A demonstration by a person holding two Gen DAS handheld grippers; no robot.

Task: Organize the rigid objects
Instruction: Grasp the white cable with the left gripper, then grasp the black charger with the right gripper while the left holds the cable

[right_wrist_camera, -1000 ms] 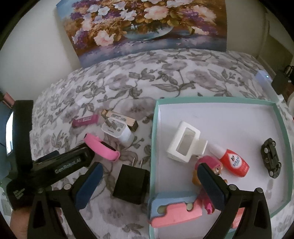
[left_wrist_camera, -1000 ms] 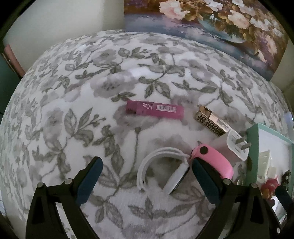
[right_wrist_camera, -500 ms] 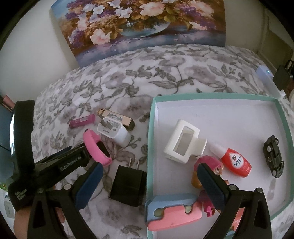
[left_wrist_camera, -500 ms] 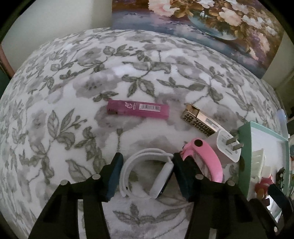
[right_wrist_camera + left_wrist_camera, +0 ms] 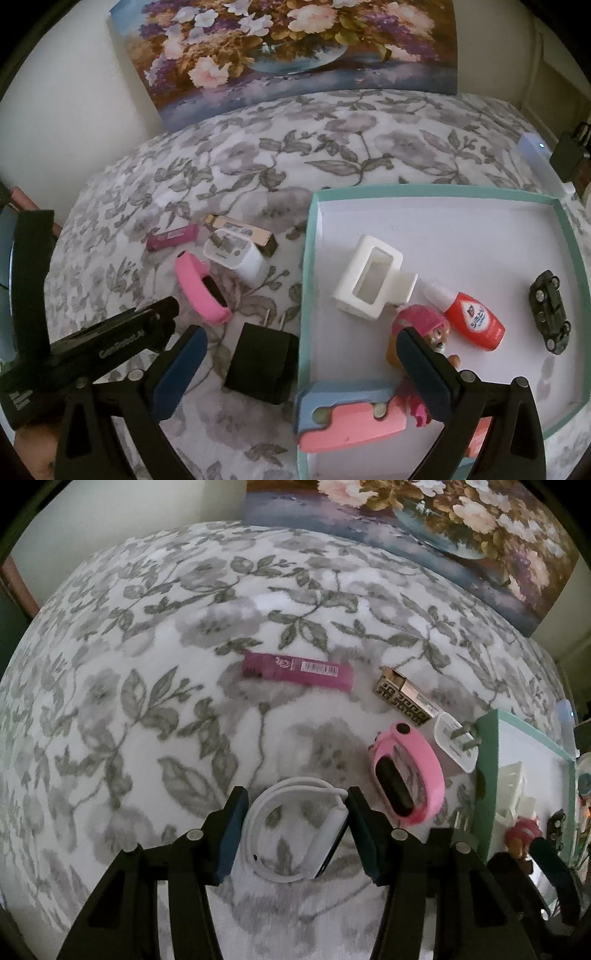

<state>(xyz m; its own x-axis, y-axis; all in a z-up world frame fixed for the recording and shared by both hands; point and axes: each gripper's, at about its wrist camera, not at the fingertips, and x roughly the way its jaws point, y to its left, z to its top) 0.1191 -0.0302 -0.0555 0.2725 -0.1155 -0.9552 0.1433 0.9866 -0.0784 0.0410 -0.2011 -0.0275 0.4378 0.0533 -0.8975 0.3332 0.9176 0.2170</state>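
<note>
My left gripper [image 5: 295, 834] is closed around a white smartwatch [image 5: 295, 834] lying on the floral bedspread; its pads touch the band on the left and the watch body on the right. Beside it lie a pink fitness band [image 5: 406, 771], a white charger plug [image 5: 452, 744], a gold patterned box [image 5: 404, 701] and a magenta stick pack [image 5: 297, 672]. My right gripper [image 5: 299, 373] is open and empty, low over the left edge of the teal tray [image 5: 308, 280]. A black charger [image 5: 264, 367] lies between its fingers.
The tray holds a white clip [image 5: 373, 282], a red glue bottle [image 5: 469, 317], a black toy car [image 5: 550, 315], a pink toy pup [image 5: 421, 328] and a pink-and-blue block [image 5: 351, 417]. A flower painting [image 5: 288, 44] leans against the wall. A white device [image 5: 543, 162] sits far right.
My left gripper has moved forward over the white smartwatch and its jaws have closed from wide open onto it. My right gripper stays open and has barely shifted.
</note>
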